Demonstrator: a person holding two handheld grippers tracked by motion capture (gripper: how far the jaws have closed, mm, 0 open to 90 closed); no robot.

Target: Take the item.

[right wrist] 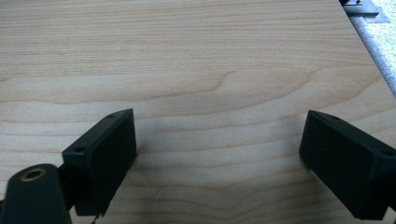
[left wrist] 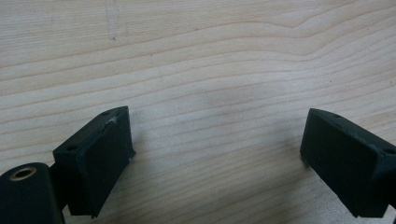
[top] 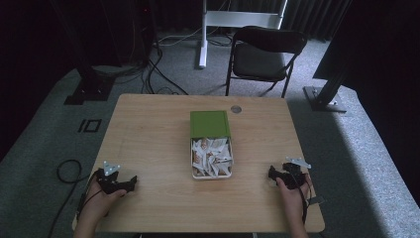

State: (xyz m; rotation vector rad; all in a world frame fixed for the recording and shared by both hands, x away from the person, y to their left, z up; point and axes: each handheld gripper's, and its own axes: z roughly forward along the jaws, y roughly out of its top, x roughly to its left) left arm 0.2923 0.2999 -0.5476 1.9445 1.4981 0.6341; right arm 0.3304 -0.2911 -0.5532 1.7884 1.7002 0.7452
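The open box (top: 211, 157), full of white paper packets (top: 213, 154), its green lid (top: 209, 123) slid back, sits mid-table (top: 148, 129). Left gripper (top: 130, 184) and right gripper (top: 271, 173) rest beside it, jaws released, empty. I would approach slowly from both sides.

Black grippers (top: 130, 184), blocky jaws, grey triangular plates.

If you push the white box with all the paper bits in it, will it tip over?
Probably not: the white box looks low and wide, flat on the table, so it should slide. The paper packets heaped inside look light and loose; a hard shove might spill some.
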